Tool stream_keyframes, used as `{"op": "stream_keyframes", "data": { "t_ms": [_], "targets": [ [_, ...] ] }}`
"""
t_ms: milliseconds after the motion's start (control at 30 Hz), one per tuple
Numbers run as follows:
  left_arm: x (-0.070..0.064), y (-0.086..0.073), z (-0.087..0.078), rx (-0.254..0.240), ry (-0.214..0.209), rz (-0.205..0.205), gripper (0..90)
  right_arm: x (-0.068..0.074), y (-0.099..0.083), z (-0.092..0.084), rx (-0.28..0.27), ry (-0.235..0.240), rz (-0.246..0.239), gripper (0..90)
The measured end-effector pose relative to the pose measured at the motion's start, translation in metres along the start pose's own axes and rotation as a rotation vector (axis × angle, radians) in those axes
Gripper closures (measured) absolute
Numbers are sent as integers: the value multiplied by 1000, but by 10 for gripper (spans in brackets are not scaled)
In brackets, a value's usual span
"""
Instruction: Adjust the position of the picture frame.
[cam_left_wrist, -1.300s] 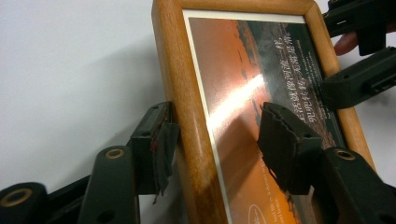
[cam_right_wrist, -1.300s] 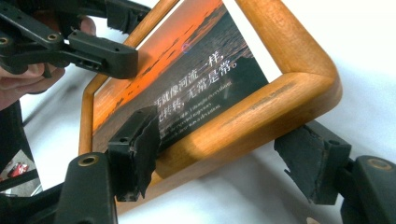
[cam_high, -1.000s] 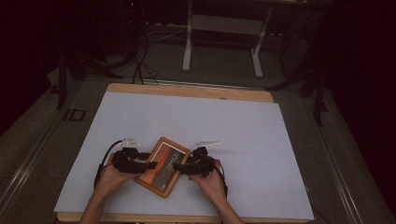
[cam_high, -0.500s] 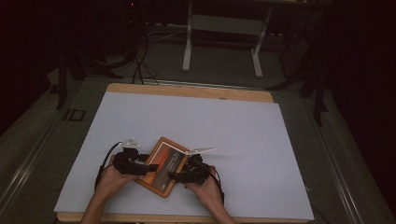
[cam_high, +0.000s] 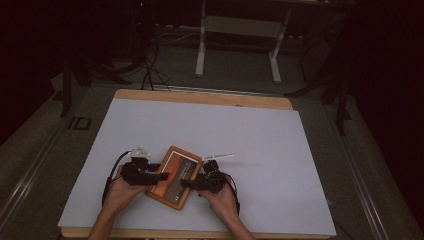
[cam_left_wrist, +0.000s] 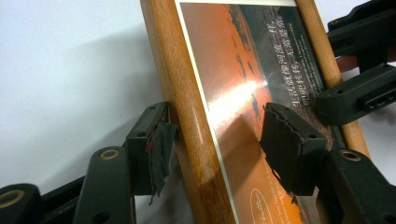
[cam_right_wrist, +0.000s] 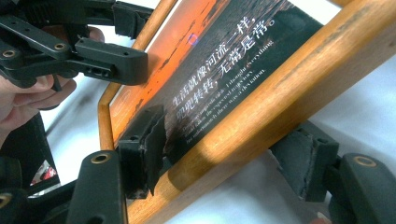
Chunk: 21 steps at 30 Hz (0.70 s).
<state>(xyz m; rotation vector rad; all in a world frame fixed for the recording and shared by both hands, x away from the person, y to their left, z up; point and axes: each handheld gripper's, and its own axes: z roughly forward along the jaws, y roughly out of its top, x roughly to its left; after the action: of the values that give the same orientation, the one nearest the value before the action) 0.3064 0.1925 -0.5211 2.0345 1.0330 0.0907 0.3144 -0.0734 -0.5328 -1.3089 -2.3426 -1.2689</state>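
Observation:
A wooden picture frame (cam_high: 175, 179) holding an orange and dark print with white lettering is near the table's front edge, turned at an angle. My left gripper (cam_high: 162, 176) is shut on its left rail; one jaw is on the wood's outer side and the other on the glass (cam_left_wrist: 224, 142). From the other side my right gripper (cam_high: 185, 184) is shut on the right rail, with one jaw on the print's glass and one under the wood (cam_right_wrist: 224, 151). The frame (cam_left_wrist: 243, 70) (cam_right_wrist: 224, 70) looks tipped up off the table. Each gripper view shows the opposite gripper (cam_left_wrist: 359, 88) (cam_right_wrist: 102, 56).
The white table (cam_high: 210, 125) with wooden edges stretches far and wide beyond the frame. Both of the person's hands (cam_high: 220, 200) come in over the front edge. On the dark floor behind are cables (cam_high: 150, 65) and a metal stand (cam_high: 240, 45).
The frame has turned slightly between the grippers. My right gripper drew a little nearer and leftward along it. The left gripper has stayed almost still.

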Motion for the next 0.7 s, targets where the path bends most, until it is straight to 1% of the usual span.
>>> {"op": "stream_keyframes", "data": {
  "t_ms": [67,267,333,367,433,500,567,667,700],
  "targets": [
    [1,0,0,5,-4,-3,428,-1,1,0,-1,5,0,371],
    [8,-3,2,12,-48,-46,379,-1,3,-2,-9,-15,-14,400],
    [11,-3,4,22,-75,-66,363,-1,4,-3,-8,-18,-20,403],
    [12,-3,6,36,-103,-79,345,-2,4,-3,-8,-17,-20,403],
    [12,-4,11,53,-129,-95,305,-2,4,-3,-8,-15,-22,403],
    [10,-3,12,59,-128,-104,286,-2,3,-3,-9,-15,-21,403],
    [10,-2,12,66,-125,-106,287,-2,3,-3,-8,-15,-18,402],
    [9,-1,11,67,-117,-107,293,0,2,1,17,-2,-16,380],
    [8,-1,11,68,-114,-106,293,1,1,2,15,-5,-15,378]
  ]
}}
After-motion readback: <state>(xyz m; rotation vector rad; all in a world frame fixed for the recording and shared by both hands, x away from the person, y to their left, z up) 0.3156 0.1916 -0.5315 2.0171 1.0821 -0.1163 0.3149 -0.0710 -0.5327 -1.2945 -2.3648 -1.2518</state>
